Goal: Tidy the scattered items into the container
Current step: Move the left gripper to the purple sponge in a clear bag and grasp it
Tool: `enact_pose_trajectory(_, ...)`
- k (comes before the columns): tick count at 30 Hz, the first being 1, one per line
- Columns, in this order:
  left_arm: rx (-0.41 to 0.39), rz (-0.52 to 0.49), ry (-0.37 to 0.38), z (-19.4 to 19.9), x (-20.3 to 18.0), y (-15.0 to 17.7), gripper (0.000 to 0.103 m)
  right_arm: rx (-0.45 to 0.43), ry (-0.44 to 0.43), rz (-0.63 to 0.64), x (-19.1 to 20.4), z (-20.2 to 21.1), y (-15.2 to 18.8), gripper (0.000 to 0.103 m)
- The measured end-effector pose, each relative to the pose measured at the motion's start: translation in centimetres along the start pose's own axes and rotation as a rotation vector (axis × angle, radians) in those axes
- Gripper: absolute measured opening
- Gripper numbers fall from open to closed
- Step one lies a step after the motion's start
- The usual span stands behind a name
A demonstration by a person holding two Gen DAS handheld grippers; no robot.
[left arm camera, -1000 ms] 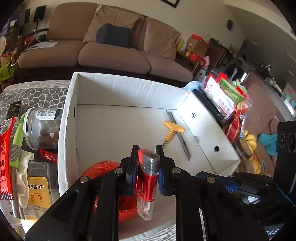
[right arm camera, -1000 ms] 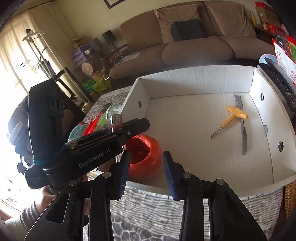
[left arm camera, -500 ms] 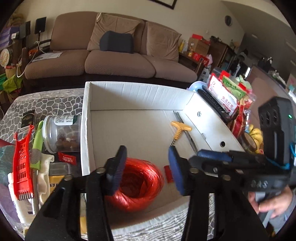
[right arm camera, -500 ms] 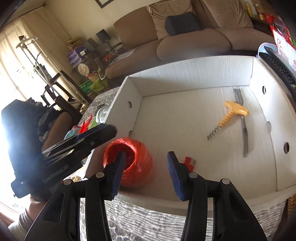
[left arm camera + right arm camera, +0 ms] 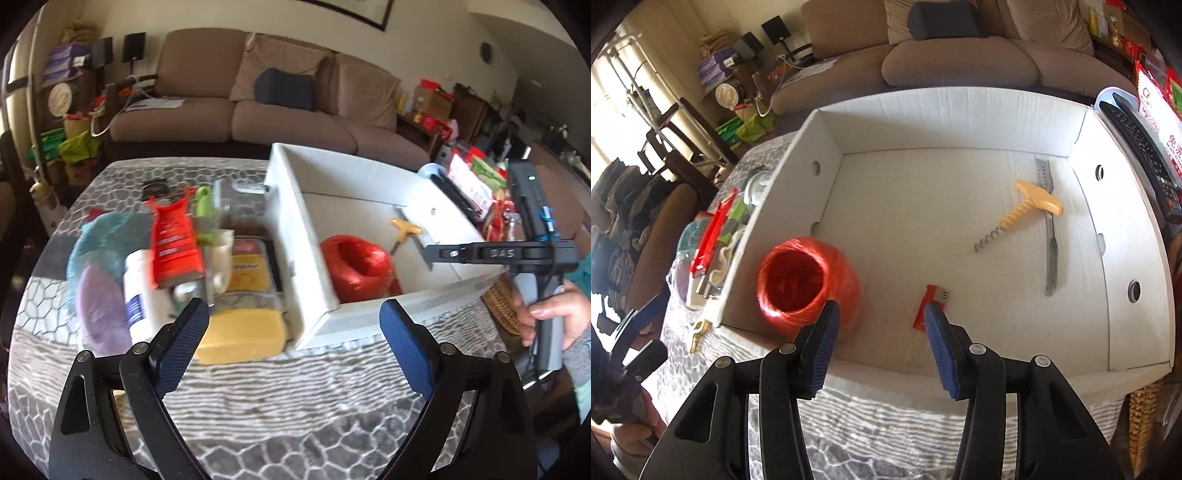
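Note:
The white cardboard box (image 5: 960,99) holds a red twine roll (image 5: 805,284), a red lighter (image 5: 932,301), a yellow corkscrew (image 5: 1030,206) and a metal file (image 5: 1051,236). My right gripper (image 5: 881,314) hangs over the box's near wall, open, with nothing between its fingers. My left gripper (image 5: 293,314) is over the table in front of the box's (image 5: 295,229) left corner, its jaws opening wide and empty. Left of the box lie a red grater (image 5: 173,240), a green peeler (image 5: 203,206), a white bottle (image 5: 138,295) and a yellow block (image 5: 240,334).
A teal net bag with a purple item (image 5: 99,306) lies at the pile's left. A remote (image 5: 1137,147) and snack packets (image 5: 472,188) sit right of the box, with a wicker basket (image 5: 502,306) near a person's hand (image 5: 554,314). A sofa (image 5: 258,110) stands behind the table.
My left gripper let the lighter go into the box, opened wide and drew back to the left toward the pile. The right gripper's jaws widened a little and it tipped downward.

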State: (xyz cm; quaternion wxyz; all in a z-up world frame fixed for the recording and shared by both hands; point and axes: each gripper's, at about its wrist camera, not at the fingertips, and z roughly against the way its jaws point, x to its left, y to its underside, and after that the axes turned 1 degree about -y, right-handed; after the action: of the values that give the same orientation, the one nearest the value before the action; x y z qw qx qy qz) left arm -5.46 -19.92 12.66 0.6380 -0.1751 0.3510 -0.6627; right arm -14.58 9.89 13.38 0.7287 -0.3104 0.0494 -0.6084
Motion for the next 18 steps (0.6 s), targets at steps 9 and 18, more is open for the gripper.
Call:
enact_pose_trajectory(9, 0.083, 0.22, -0.186, 1.5, 12.2, 6.7, 0.094, -0.058, -0.21, 0.082, 11.4, 1.5, 3.1, 0.067)
enact_pose_trajectory(18, 0.21, 0.19, -0.172, -1.4, 14.9, 9.9, 0.059, 0.045, -0.29, 0.096, 19.8, -4.2, 6.7, 0.069)
